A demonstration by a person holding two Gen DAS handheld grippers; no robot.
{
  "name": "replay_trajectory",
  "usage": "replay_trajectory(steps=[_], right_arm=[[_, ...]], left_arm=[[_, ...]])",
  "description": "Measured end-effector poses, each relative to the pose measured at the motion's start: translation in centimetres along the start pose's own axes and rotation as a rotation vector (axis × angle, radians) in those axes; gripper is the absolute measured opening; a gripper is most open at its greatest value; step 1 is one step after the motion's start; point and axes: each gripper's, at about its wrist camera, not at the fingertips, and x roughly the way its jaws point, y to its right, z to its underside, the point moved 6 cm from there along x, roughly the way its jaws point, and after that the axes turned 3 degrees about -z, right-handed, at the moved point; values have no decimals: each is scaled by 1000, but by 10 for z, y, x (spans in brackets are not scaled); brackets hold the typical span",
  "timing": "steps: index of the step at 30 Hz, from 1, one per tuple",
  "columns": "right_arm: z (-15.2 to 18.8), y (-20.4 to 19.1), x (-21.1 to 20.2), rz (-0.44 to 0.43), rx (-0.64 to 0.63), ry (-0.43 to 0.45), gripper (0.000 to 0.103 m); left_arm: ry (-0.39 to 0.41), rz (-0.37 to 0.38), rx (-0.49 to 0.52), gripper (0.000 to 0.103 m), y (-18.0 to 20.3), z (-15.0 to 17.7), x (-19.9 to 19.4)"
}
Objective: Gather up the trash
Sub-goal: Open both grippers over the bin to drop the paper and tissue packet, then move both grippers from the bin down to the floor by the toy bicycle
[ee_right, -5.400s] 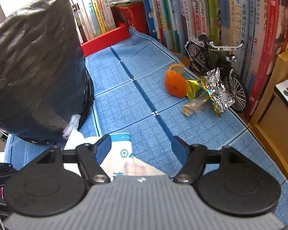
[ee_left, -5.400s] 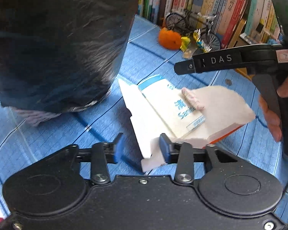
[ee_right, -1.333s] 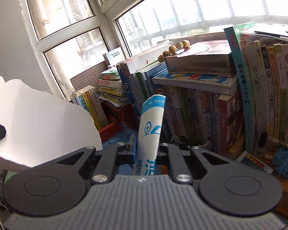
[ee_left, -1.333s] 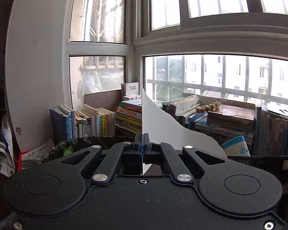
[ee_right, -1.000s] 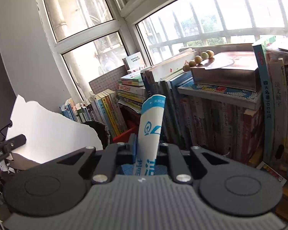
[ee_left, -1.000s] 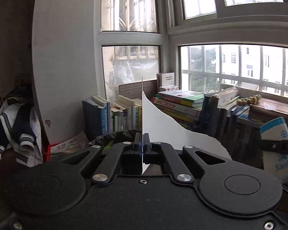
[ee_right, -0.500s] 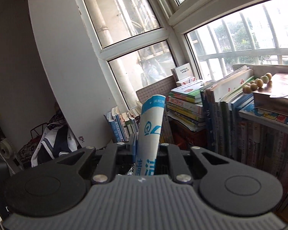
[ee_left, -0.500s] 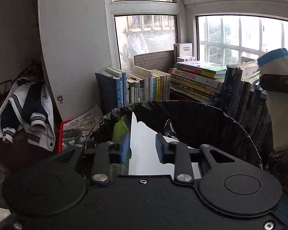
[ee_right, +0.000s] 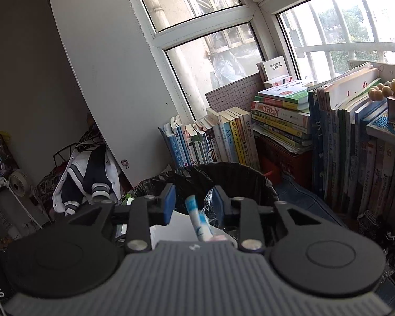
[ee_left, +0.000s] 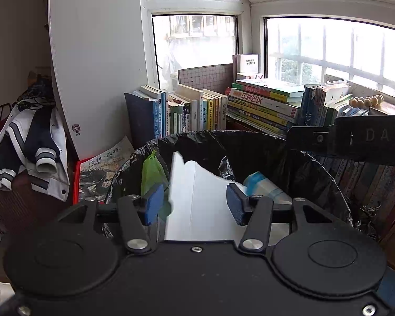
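Note:
A bin lined with a black bag [ee_left: 252, 142] stands below both grippers. My left gripper [ee_left: 194, 204] hangs over it, jaws opening, and the torn white card [ee_left: 197, 205] lies loose in the bin between the pads without touching them. A blue-and-white wrapper [ee_left: 263, 185] lies in the bin beside the card. In the right wrist view my right gripper [ee_right: 192, 204] is over the bin [ee_right: 239, 173], jaws opening; the blue-and-white wrapper [ee_right: 198, 222] drops free between the pads. A finger of the right gripper [ee_left: 355, 139] crosses the left view's right side.
Rows and stacks of books [ee_left: 260, 102] line the window sill behind the bin. A green bag [ee_left: 150, 171] sticks up inside the bin's left side. A jacket [ee_left: 26, 147] hangs at the left, by a white wall panel [ee_left: 97, 65]. A small fan [ee_right: 15, 181] stands far left.
Both grippers came over the bin and tilted down. The left jaws parted and let the white card fall in; the right jaws then parted and released the blue-and-white wrapper.

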Motion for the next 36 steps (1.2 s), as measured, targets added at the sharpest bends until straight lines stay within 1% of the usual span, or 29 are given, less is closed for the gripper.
replay_trajectory(steps=[6,10,14,20,26,30,36], right_arm=[[3,2,-6,11,10,-2,53],[0,4,-15,27,3,11,57],[0,7,-28,64,-21,25,60],[-2,18,-47,137,-42,56,64],[-4,40,-69,220,-42,90,69],[-5,61,-83,260,-1,115,71],[-4,89,-99,324,40,137,74]], left_arm=[[-7,26,-9,56,2,1,-3],[-14,68,-22,60,6,0,-7],[-9,106,-13,65,11,-1,-12],[2,206,-10,69,26,-5,-25],[50,322,24,77,46,-13,-48],[76,372,61,80,60,-14,-61],[57,426,88,81,83,-9,-65]])
